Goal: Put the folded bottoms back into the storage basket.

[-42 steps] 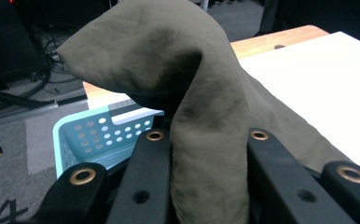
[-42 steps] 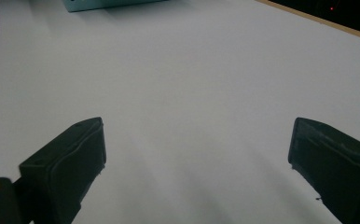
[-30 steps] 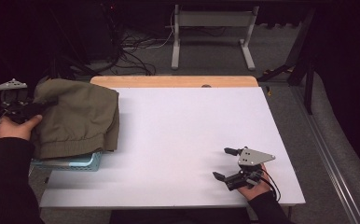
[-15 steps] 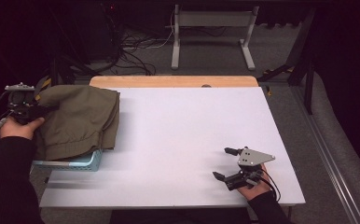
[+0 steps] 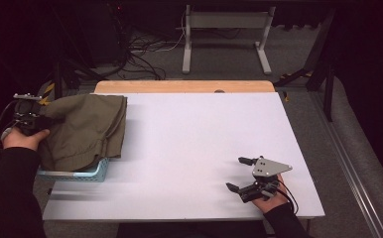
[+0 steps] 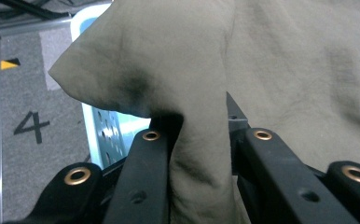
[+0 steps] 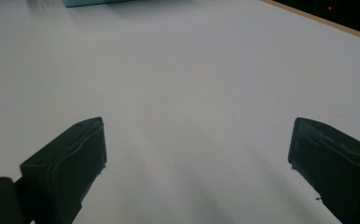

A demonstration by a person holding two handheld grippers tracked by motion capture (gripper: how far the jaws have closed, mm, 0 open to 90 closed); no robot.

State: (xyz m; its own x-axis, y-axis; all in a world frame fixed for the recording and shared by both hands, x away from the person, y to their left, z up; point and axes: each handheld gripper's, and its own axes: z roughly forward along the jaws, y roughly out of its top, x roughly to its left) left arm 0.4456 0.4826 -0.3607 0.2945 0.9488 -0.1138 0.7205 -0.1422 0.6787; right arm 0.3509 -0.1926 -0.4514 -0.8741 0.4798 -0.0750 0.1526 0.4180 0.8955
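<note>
At the table's (image 5: 189, 148) left edge, an olive cloth (image 5: 88, 129) lies heaped over a pale blue basket (image 5: 80, 173), and the left gripper (image 5: 31, 119) is clamped on a fold at the heap's outer side. To draw the cloth out well, I judge it best lifted clear of the rim, with the pinch deep enough not to slip. Near the front right corner, the right gripper (image 5: 244, 173) rests with its jaws spread wide, holding nothing.
</note>
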